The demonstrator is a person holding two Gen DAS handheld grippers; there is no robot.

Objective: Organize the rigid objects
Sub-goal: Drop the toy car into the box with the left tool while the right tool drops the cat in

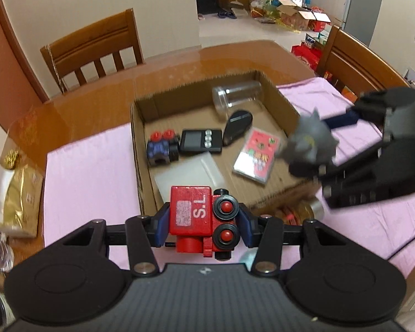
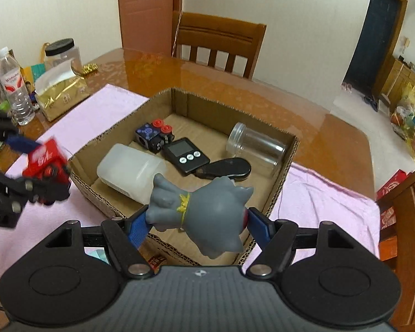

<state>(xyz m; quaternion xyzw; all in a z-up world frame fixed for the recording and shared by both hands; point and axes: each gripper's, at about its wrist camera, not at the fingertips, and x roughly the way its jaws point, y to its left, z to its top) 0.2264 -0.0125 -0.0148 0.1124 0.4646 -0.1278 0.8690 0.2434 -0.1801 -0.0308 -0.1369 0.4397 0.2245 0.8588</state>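
My left gripper [image 1: 203, 222] is shut on a red toy train engine [image 1: 202, 215] marked "S.L", held above the near edge of the cardboard box [image 1: 285, 99]. My right gripper [image 2: 199, 221] is shut on a grey cat-like figurine [image 2: 202, 210], held above the box's near wall [image 2: 96, 191]. Each gripper shows blurred in the other's view: the right with the figurine [image 1: 310, 144], the left with the red engine [image 2: 45, 163]. Inside the box lie a blue toy train car [image 1: 163, 146], a black timer [image 1: 200, 141], a clear jar [image 1: 235, 95], a black oval object [image 1: 236, 127], a white plastic container [image 2: 130, 170] and a red card pack [image 1: 257, 155].
The box sits on a pink cloth [image 1: 88, 171] on a glossy wooden table [image 2: 207, 83]. Two wooden chairs [image 1: 94, 49] [image 1: 354, 63] stand behind. A gold tissue box [image 2: 61, 94], water bottle [image 2: 13, 85] and black-lidded jar [image 2: 62, 51] stand at the left. A small gold-lidded jar [image 1: 304, 210] lies near the box front.
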